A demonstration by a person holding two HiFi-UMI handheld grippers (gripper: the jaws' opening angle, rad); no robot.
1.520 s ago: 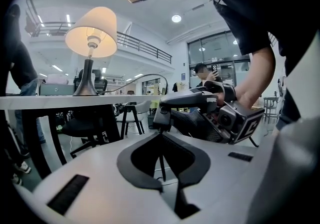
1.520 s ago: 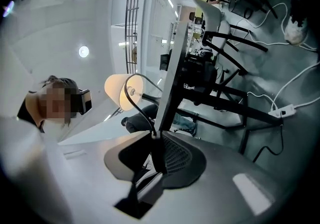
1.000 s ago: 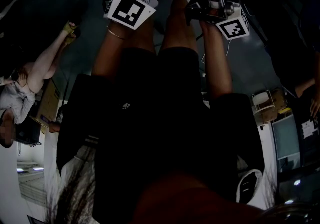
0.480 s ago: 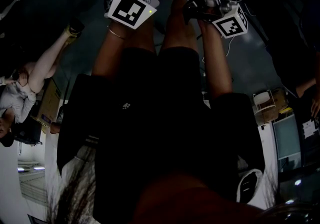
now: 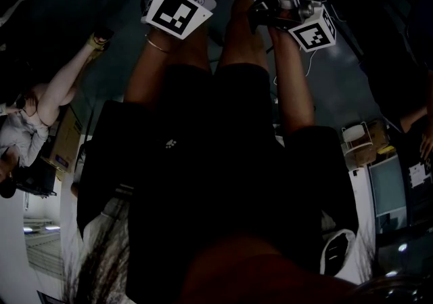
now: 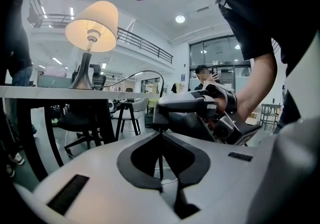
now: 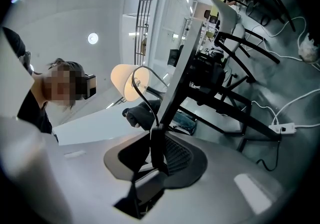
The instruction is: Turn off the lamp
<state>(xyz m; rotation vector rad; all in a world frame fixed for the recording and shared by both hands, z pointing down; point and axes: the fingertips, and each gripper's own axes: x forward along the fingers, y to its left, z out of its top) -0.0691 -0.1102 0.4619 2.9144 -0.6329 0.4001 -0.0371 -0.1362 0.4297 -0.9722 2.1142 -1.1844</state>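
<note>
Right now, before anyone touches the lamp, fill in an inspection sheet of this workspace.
Surface: white table, the lamp stands on it.
Job's things: lamp lit; inline switch on its cable.
Clutter: tabletop seen edge-on, cannot tell.
Grippers: left tongs shut on the cable; right tongs shut on the inline switch, jaws just closed further.
Cables: white power strip on the floor.
Surroundings: black chair under the table; bystander behind.

The lamp [image 6: 92,24] stands upright on a white table [image 6: 50,92], its cream shade glowing over a dark stem. Its black cord [image 7: 150,106] drops to what looks like an inline switch [image 7: 156,148].
</note>
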